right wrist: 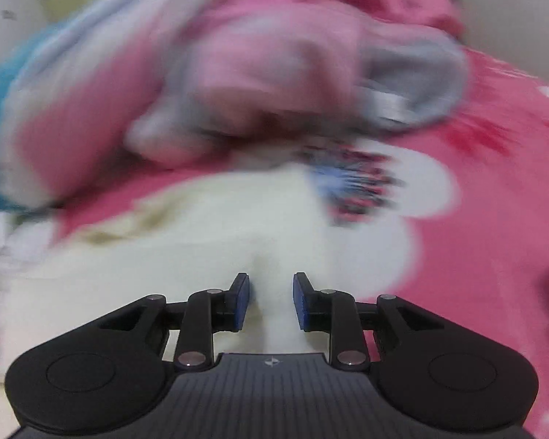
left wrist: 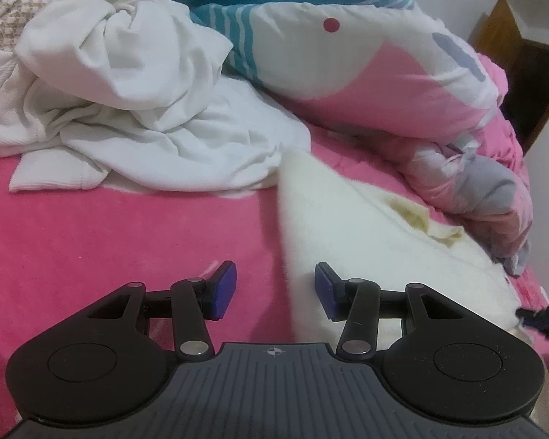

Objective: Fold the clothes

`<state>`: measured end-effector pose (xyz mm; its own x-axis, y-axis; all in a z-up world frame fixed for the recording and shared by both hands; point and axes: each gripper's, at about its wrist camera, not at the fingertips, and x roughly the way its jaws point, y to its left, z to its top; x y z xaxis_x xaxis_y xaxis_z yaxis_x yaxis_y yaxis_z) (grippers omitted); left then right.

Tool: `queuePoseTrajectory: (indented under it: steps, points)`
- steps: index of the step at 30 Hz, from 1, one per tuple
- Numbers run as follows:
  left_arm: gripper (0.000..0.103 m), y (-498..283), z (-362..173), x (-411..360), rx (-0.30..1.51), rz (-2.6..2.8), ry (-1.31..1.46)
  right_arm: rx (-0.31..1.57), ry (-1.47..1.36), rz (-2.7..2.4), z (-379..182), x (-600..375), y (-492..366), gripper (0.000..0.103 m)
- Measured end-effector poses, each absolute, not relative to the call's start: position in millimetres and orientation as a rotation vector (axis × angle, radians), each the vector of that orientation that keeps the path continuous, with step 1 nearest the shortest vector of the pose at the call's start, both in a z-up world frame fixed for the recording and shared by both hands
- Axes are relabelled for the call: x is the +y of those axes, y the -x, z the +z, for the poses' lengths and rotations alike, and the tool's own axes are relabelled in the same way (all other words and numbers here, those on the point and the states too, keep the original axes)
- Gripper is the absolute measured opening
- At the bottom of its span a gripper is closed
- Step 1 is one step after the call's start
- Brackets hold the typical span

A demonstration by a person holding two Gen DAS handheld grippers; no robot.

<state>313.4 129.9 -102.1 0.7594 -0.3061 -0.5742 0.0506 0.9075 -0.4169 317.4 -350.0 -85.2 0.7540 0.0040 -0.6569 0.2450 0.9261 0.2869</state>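
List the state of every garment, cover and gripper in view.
Left gripper: open, empty.
Right gripper: open, cream cloth between the jaws.
Cream cloth: spread flat.
White clothes: crumpled heap.
Quilt: bunched up.

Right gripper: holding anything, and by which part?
Cannot be told: the right gripper has cream cloth between its parted jaws, but blur hides any contact. The left gripper is open, empty.

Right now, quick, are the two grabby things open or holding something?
Left hand-held gripper: open, holding nothing, over the cream cloth's edge.
Right hand-held gripper: open, with cream cloth bunched between its fingers.
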Motion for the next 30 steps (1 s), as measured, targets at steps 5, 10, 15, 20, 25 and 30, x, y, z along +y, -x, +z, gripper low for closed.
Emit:
queuePoseTrajectory:
  steps: [5,10,15,20,25,30]
  points:
    - [0.048,-313.5,-96.3,129.3,0.639,-0.204,0.42,0.569,-0.398,-0.125,-54.5,-357.3,-300.9,0.028]
    - [0.052,-318.2,-103.5,115.9,0.691,-0.219,0.373,0.53,-0.265,0.107,-40.4,-309.5,-314.1,0.027]
    - [0.055,-322.7,-110.0,123.4,0.729,-0.233,0.411,0.636,-0.273,0.125,-93.2,-302.2,-349.6,0.023]
    - [0.055,-324.8,-112.0,127.9,0.743,-0.243,0.442,0.686,-0.183,0.059,-101.0,-288.5,-354.4,0.026]
    - [0.055,-323.9,-110.3,128.9,0.744,-0.243,0.455,0.66,-0.253,0.071,-66.7,-290.5,-318.9,0.028]
    - [0.055,-320.4,-102.7,129.4,0.747,-0.224,0.458,0.663,-0.382,0.056,-37.8,-311.2,-250.3,0.029]
